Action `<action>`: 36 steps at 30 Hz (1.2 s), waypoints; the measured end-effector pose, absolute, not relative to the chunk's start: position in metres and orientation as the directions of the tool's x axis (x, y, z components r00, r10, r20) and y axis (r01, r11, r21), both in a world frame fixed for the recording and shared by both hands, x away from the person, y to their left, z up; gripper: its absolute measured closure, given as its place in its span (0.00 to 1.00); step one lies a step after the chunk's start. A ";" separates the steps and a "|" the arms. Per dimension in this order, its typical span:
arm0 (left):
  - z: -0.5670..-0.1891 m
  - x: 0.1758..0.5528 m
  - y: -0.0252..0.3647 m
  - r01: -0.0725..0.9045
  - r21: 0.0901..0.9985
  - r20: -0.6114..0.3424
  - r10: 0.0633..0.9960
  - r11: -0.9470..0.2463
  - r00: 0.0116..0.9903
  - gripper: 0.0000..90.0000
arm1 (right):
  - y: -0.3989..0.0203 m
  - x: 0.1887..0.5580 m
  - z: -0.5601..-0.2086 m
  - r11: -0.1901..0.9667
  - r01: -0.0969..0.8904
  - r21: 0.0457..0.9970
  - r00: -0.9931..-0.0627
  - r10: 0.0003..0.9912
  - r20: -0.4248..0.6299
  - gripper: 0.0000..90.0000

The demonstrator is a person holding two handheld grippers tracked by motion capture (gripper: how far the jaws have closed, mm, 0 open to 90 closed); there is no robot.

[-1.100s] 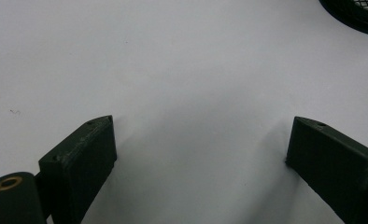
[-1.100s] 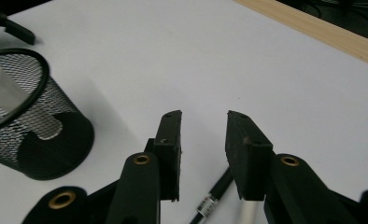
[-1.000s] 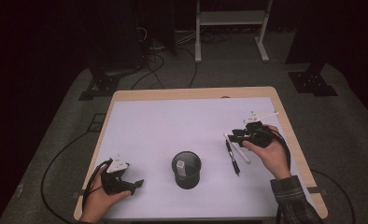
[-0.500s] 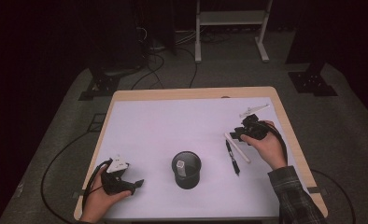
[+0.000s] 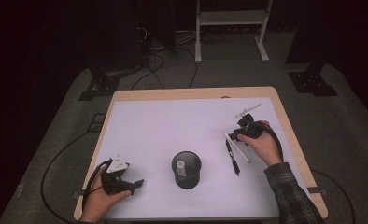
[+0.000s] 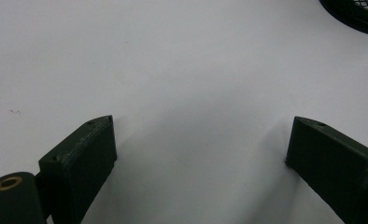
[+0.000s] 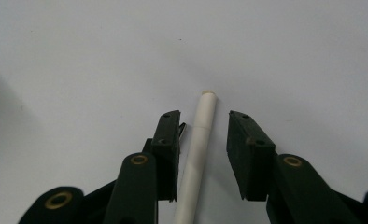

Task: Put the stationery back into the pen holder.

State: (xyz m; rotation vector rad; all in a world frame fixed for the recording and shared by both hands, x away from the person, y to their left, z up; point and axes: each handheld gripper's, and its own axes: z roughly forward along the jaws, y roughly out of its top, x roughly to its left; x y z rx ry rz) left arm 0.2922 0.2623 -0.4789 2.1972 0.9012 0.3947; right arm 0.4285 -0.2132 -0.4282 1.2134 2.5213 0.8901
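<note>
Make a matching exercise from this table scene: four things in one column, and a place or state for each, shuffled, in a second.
Things:
1. white pen
2. black pen
3. mesh cup
4. left gripper

Places or states:
A. stands near the table's middle front
B. lies on the table between the mesh cup and the white pen
C. lies between the right gripper's open jaws
D. jaws wide apart over bare table

Pairs: 1-C, 2-B, 3-A, 4-D

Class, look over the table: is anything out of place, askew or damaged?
Two pens lie loose on the table, not in the mesh cup, which already holds one item. The white pen lies between the right gripper's open jaws; the black pen lies beside it. Nothing looks spilled or damaged.
</note>
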 end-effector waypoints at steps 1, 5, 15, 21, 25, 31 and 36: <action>-0.479 0.292 0.262 0.485 0.718 0.010 0.705 -0.498 0.709 0.08 | -0.213 0.429 -0.429 0.481 0.642 0.597 -0.640 0.765 0.072 0.71; -0.479 0.292 0.262 0.485 0.718 0.010 0.705 -0.498 0.709 0.08 | -0.211 0.432 -0.434 0.485 0.650 0.585 -0.638 0.766 0.074 0.71; -0.479 0.292 0.262 0.485 0.718 0.010 0.705 -0.499 0.709 0.08 | -0.209 0.438 -0.443 0.501 0.662 0.558 -0.635 0.770 0.063 0.71; -0.479 0.292 0.262 0.485 0.718 0.010 0.705 -0.498 0.709 0.08 | -0.207 0.438 -0.445 0.510 0.663 0.548 -0.639 0.767 0.060 0.71; -0.479 0.292 0.262 0.485 0.718 0.010 0.705 -0.498 0.709 0.08 | -0.208 0.440 -0.447 0.516 0.671 0.532 -0.634 0.772 0.051 0.71; -0.479 0.292 0.262 0.486 0.718 0.010 0.705 -0.499 0.709 0.08 | -0.210 0.443 -0.447 0.520 0.686 0.509 -0.623 0.781 0.040 0.71; -0.479 0.292 0.262 0.486 0.718 0.009 0.705 -0.498 0.709 0.08 | -0.211 0.447 -0.446 0.531 0.687 0.496 -0.622 0.782 0.024 0.71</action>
